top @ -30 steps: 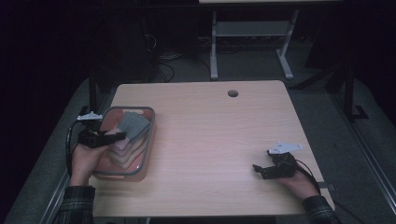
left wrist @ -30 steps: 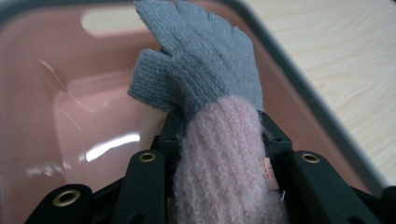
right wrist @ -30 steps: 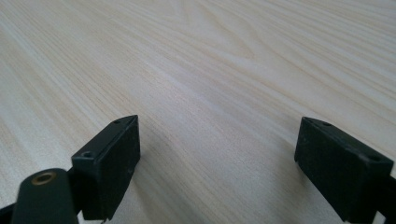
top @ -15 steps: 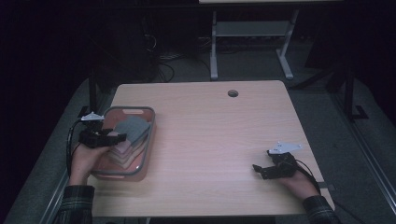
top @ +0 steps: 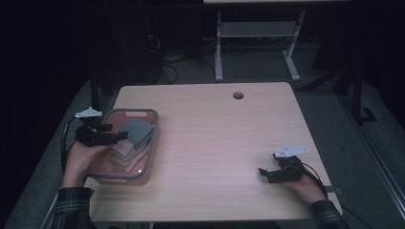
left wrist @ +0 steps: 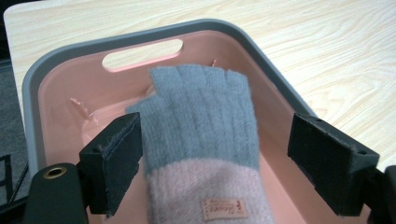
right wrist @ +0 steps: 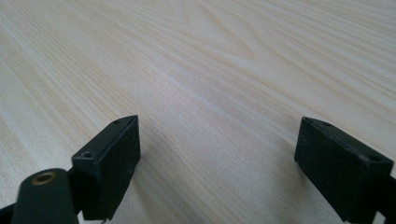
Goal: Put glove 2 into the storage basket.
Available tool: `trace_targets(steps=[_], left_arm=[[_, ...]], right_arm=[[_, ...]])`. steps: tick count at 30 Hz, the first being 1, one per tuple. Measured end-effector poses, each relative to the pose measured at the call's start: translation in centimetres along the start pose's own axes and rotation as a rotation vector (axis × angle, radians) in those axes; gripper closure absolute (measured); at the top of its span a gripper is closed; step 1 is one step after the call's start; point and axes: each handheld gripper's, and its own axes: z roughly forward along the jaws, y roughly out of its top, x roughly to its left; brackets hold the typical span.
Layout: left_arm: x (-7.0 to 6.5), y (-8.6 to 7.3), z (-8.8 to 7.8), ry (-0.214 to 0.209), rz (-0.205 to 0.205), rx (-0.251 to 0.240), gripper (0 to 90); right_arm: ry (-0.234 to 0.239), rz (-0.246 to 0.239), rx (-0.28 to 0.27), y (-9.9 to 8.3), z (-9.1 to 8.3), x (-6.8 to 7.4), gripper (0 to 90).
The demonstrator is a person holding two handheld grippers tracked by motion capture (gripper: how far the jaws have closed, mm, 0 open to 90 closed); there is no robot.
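- High view: the pink bin [top: 148, 162] sits at about 9 o'clock on the table [top: 224, 143], close to its left edge. The left gripper [top: 119, 136] hangs over the bin's left half, pointing toward 3 o'clock at the glove [top: 133, 136] lying inside. The right gripper [top: 261, 172] rests low near the 4 o'clock corner, well apart from the bin, with its jaws spread over bare wood.
- Left gripper view: the jaws stand wide apart, one on either side of the glove [left wrist: 201, 140], and neither pad appears to touch the knit. The glove lies flat on the bin floor, its grey finger end toward 12 o'clock near the handle slot [left wrist: 142, 53] and its pink cuff, with a small label [left wrist: 223, 209], toward 6 o'clock. The bin wall [left wrist: 275, 79] runs close by the jaw at 3 o'clock.
- Right gripper view: the right gripper [right wrist: 217, 163] shows both jaws spread, with nothing but table between them.
- Judgement: the step in hand looks like taking the glove out of the bin. To do it well, lower the left gripper straight down until the pads reach the knit, keep the glove centred, and close near where grey meets pink so several layers bunch between the pads.
- Keep the 3 o'clock jaw off the bin wall, or the light bin may lift or slide along with the glove.
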Motion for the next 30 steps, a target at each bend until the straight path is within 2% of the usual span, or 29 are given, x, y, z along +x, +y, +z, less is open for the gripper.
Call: trace_targets(steps=[14,21,26,30], left_arm=[[-1.4,1.7,-0.8,-0.015,0.060,-0.035,17.5],[-2.9,2.5,-0.5,-0.029,0.098,-0.037,17.5],[-2.7,3.2,-0.7,-0.004,0.103,-0.052,17.3],[-2.4,3.4,-1.0,0.001,0.099,-0.057,17.1]], right_arm=[[0.000,-0.001,0.000,0.0,0.0,0.0,13.9],[-0.001,-0.001,0.000,0.0,0.0,0.0,13.9],[-0.001,-0.001,0.000,0.0,0.0,0.0,13.9],[-0.001,-0.001,0.000,0.0,0.0,0.0,13.9]])
